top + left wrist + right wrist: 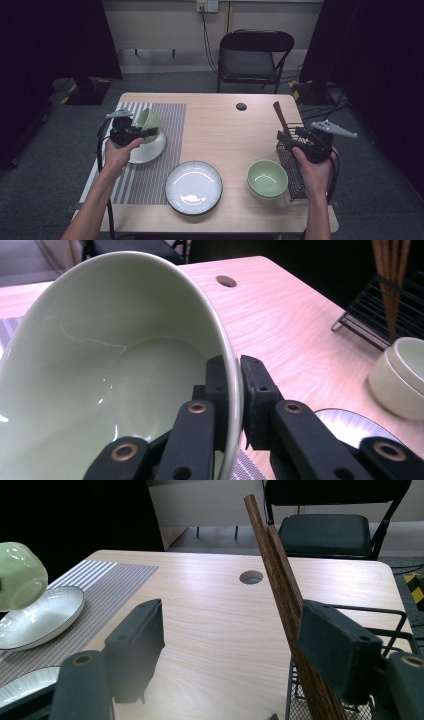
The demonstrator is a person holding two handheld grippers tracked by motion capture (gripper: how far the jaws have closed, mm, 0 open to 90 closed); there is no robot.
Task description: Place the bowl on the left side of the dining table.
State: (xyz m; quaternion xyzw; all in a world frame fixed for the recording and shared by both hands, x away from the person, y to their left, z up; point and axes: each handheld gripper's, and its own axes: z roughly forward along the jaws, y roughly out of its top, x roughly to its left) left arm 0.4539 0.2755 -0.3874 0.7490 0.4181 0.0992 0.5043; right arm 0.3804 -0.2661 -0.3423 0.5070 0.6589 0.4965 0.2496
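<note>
Green bowl [148,121]: pale celadon glaze, glossy, smooth inside and out, thin rounded rim; faint light streaks across the inner wall in the left gripper view [115,365]. Tilted on its side, opening turned toward the camera there. Position: left-centre of the high view, above a white plate [150,147] on the striped placemat [145,180]; contact with the plate not discernible. Seen again at the far left edge of the right gripper view [20,575], rounded underside outward, over the white plate [40,615].

Left gripper [131,134]: jaws nearly closed, clamped on the bowl's rim, one pad inside the wall, one outside [234,400]. Held in the left hand [120,152].

Right gripper [300,137]: right side of the high view, in the right hand [312,170]. Jaws wide apart [240,650]; nothing gripped. Dark brown wooden chopsticks [285,595] leaning just beside the right-hand pad, touching or nearly so, standing in a black wire rack [290,172].

Other items, lower half of the high view: dark-rimmed white plate [194,187] at bottom centre; stacked green bowls [267,179] to its right, touching the rack. Round grommet hole [241,106] in the light wood table [225,135], upper centre. Black folding chair [252,57] beyond the table, top centre.
</note>
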